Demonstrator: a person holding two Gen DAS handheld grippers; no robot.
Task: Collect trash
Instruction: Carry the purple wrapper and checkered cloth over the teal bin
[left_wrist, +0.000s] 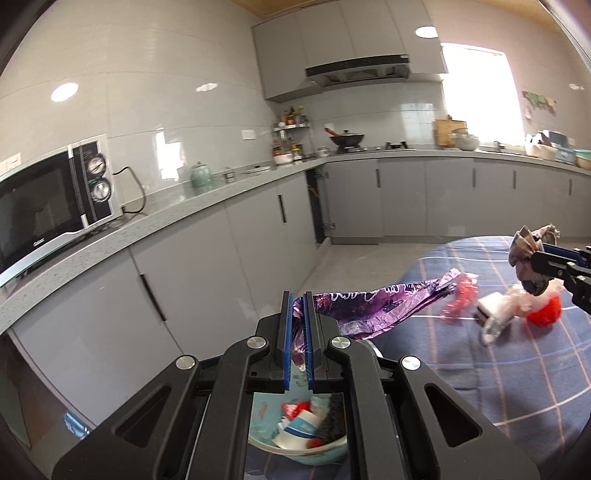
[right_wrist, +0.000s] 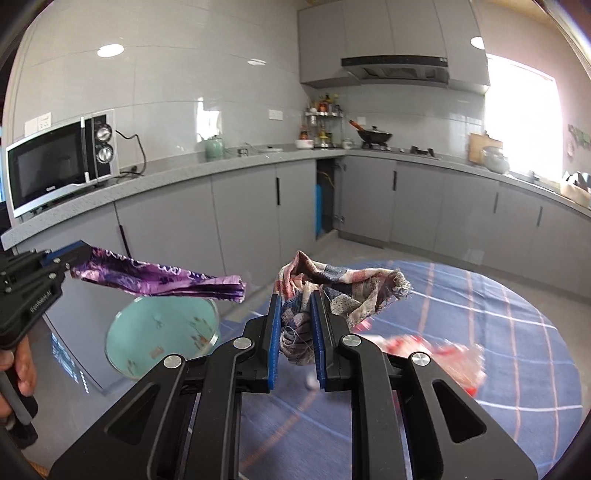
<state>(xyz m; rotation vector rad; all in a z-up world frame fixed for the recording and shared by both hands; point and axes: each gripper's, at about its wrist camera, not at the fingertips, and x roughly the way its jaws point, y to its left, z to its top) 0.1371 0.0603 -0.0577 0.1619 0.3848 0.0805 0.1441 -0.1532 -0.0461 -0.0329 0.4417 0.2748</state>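
My left gripper (left_wrist: 297, 306) is shut on one end of a crumpled purple wrapper (left_wrist: 373, 306), which sticks out to the right above the table. Below it sits a teal bowl (left_wrist: 273, 448) with red and white scraps inside. In the right wrist view the same wrapper (right_wrist: 159, 277) hangs over the bowl (right_wrist: 166, 325), with the left gripper (right_wrist: 70, 258) at its left end. My right gripper (right_wrist: 295, 306) is shut on a bunched checked cloth scrap (right_wrist: 343, 284), lifted off the table. Seen from the left wrist, the right gripper (left_wrist: 546, 264) and its cloth scrap (left_wrist: 521, 251) are at the far right.
A round table under a blue checked cloth (right_wrist: 480, 314) carries blurred red and white litter (right_wrist: 436, 350), among it a white piece (left_wrist: 491, 314) and a red lump (left_wrist: 545, 314). A grey counter with a microwave (right_wrist: 55, 166) runs behind. A person's hand (right_wrist: 22, 365) grips the left handle.
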